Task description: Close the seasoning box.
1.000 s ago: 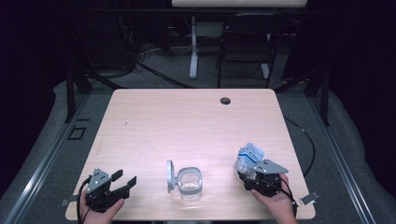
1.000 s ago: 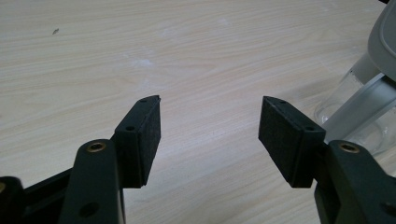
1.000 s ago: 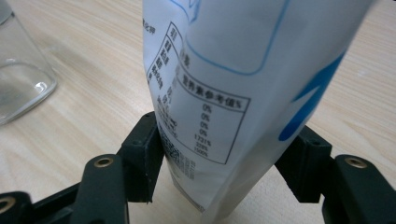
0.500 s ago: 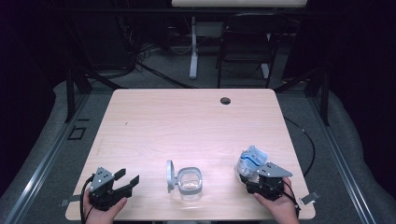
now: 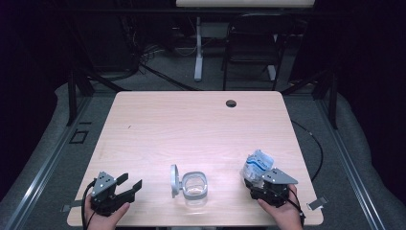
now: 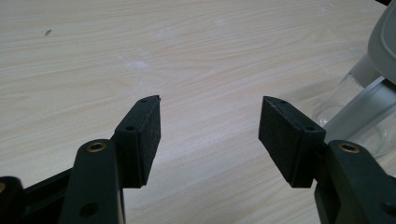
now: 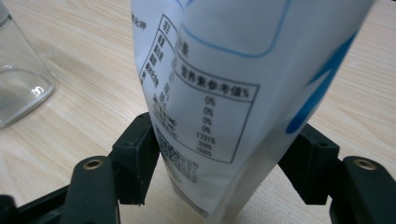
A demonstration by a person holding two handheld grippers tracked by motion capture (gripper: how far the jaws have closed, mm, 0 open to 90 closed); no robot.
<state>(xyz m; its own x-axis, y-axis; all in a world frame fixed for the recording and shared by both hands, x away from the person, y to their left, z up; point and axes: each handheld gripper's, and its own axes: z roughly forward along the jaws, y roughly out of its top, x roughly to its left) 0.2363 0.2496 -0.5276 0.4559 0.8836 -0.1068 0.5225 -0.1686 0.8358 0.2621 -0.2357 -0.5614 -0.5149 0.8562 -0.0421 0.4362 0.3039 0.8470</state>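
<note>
White pouch (image 5: 256, 164) clamped upright in my right tongs (image 5: 262, 186); glass jar (image 5: 195, 186) sits left of it, between hands. Left tongs (image 5: 130, 181) open, empty, nearer jar.

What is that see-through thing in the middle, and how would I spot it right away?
Find the pale wooden table and look along its near edge, between the left gripper and the right gripper. There stands a clear glass jar with a hinged lid swung open. Unlike the white-and-blue pouch nearby, it is transparent.
</note>
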